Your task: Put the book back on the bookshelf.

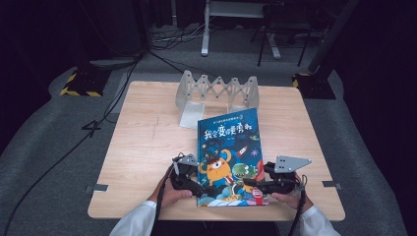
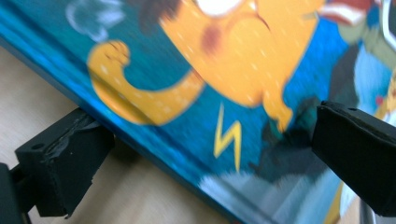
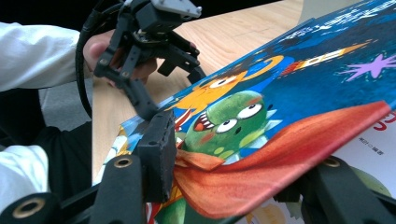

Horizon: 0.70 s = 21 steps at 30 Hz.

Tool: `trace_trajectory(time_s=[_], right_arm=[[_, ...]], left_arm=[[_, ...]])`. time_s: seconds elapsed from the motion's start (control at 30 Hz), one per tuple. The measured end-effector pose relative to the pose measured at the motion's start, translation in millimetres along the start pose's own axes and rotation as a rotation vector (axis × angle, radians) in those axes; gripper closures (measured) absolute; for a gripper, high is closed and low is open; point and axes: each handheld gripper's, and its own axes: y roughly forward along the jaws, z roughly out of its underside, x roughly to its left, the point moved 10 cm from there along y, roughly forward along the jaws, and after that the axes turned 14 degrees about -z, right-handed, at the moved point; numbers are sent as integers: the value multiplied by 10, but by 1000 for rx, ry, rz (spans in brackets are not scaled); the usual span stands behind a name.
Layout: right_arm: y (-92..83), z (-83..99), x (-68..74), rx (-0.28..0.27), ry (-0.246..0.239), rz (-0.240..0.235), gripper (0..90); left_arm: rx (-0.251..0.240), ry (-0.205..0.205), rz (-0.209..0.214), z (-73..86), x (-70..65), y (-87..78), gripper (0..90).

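Left gripper (image 1: 206,189) straddles the book's (image 1: 228,142) spine edge, jaws apart; right gripper (image 1: 248,184) clamps its lifted cover.

Glossy paper book (image 1: 229,147), matt wood table (image 1: 142,147)

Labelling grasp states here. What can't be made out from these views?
- Left gripper view: blue picture book with orange monster cover is motion-blurred; whether the tongs pinch it is unclear.
- Right gripper view: far jaw's contact is hidden under the lifted cover.
- High view: clear zigzag plastic book rack, slots too small to judge.
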Motion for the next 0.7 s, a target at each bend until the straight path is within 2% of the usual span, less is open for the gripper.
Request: trace_trajectory(time_s=[0.07,0.2,0.27,0.3,0.33,0.37,0.5,0.53,0.7], right_arm=[[2,1,-8,-1,-2,0,509],[-1,9,-34,-2,-1,1,509],[-2,19,-56,-5,-6,-3,509],[1,22,-64,-7,-6,-6,509],[4,24,-76,-8,-8,-8,509],[6,22,-81,-6,-11,-9,509],[5,-14,-63,9,-58,5,510],[-1,-16,-65,12,-62,10,511],[-23,36,-131,23,-53,41,511]], left_arm=[[3,-19,11,-34,24,20,1],[-3,-12,-2,-51,42,22,4],[-10,-38,-20,-66,56,6,26],[-16,-74,-27,-79,65,-7,46],[-19,-92,-36,-88,78,-20,71],[-25,-98,-48,-93,80,-36,83],[-75,-78,-89,-143,110,-141,140],[-87,-76,-98,-154,116,-168,178],[-160,-23,-108,-207,69,-365,201]])
